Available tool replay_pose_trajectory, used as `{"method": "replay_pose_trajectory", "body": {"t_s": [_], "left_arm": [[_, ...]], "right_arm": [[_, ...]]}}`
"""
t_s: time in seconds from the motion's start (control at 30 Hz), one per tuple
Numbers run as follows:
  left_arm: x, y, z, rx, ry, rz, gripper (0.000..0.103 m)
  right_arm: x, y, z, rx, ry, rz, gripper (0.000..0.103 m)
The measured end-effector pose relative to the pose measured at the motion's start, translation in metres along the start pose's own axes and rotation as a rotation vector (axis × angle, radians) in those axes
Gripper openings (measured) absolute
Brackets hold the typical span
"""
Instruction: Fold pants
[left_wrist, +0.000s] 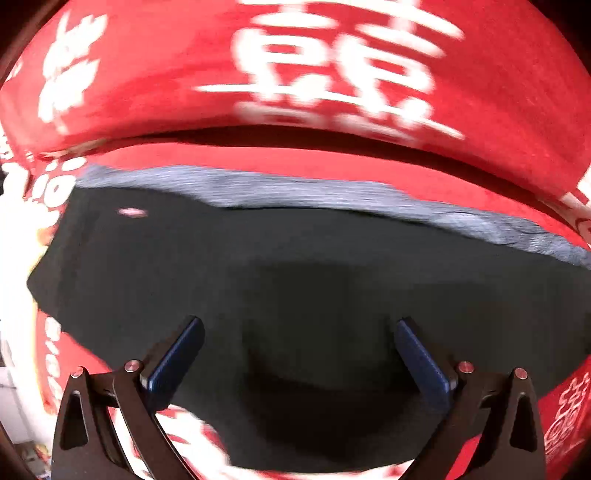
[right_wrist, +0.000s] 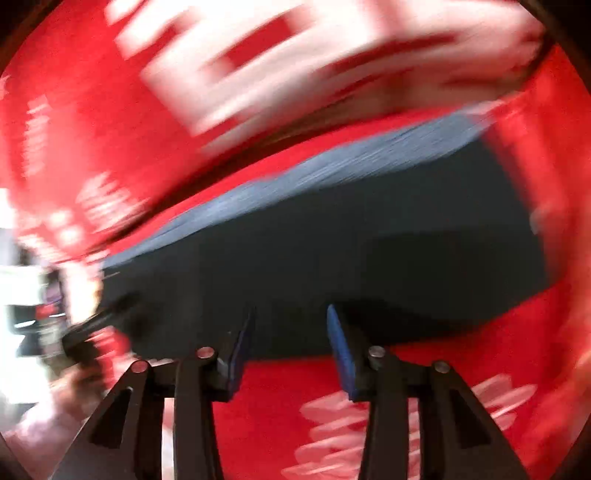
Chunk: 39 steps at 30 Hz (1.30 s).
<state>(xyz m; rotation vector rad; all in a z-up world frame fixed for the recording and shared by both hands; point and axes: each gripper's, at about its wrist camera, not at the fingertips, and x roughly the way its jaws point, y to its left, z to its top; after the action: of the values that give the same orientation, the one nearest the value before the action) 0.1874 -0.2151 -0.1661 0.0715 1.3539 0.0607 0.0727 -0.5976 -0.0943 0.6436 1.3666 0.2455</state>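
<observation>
Left wrist: pants (left_wrist: 295, 266) lengthwise left-right.

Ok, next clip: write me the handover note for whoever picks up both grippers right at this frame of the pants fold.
Left gripper: open, jaws wide, empty, over the near part of the black pants.
Right gripper: open, empty, at the near edge of the pants. This view is motion-blurred, so contact is unclear.
Pants: lying flat as a compact dark block on the red cloth with white lettering; a blue-grey band runs along the far edge.
Done: they appear at least partly folded; how many folds cannot be told.
Left: probably check the shape, then re-grip an edge if another fold is needed.
</observation>
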Motion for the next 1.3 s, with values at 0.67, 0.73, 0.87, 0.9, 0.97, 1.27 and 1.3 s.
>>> {"method": "replay_pose_trajectory", "body": {"t_s": [0.67, 0.73, 0.87, 0.9, 0.97, 1.27, 1.3], "left_arm": [[0.053, 0.173, 0.006, 0.082, -0.052, 0.069, 0.103], [0.052, 0.177, 0.001, 0.093, -0.058, 0.051, 0.103], [0.054, 0.179, -0.01, 0.132, -0.081, 0.037, 0.103], [0.053, 0.18, -0.009, 0.139, -0.076, 0.045, 0.103], [0.047, 0.175, -0.008, 0.145, -0.05, 0.068, 0.103], [0.038, 0.148, 0.03, 0.179, -0.108, 0.088, 0.103], [0.04, 0.151, 0.038, 0.157, -0.116, 0.102, 0.103]], "right_arm": [[0.214, 0.168, -0.073, 0.282, 0.058, 0.382, 0.009], [0.2, 0.181, -0.076, 0.229, 0.009, 0.383, 0.008], [0.217, 0.17, -0.105, 0.189, 0.101, 0.232, 0.008], [0.216, 0.166, -0.106, 0.217, 0.091, 0.254, 0.009], [0.207, 0.174, -0.102, 0.181, 0.136, 0.218, 0.024], [0.155, 0.219, -0.025, -0.201, -0.008, -0.024, 0.035], [0.165, 0.223, -0.009, -0.218, 0.007, -0.028, 0.035]]}}
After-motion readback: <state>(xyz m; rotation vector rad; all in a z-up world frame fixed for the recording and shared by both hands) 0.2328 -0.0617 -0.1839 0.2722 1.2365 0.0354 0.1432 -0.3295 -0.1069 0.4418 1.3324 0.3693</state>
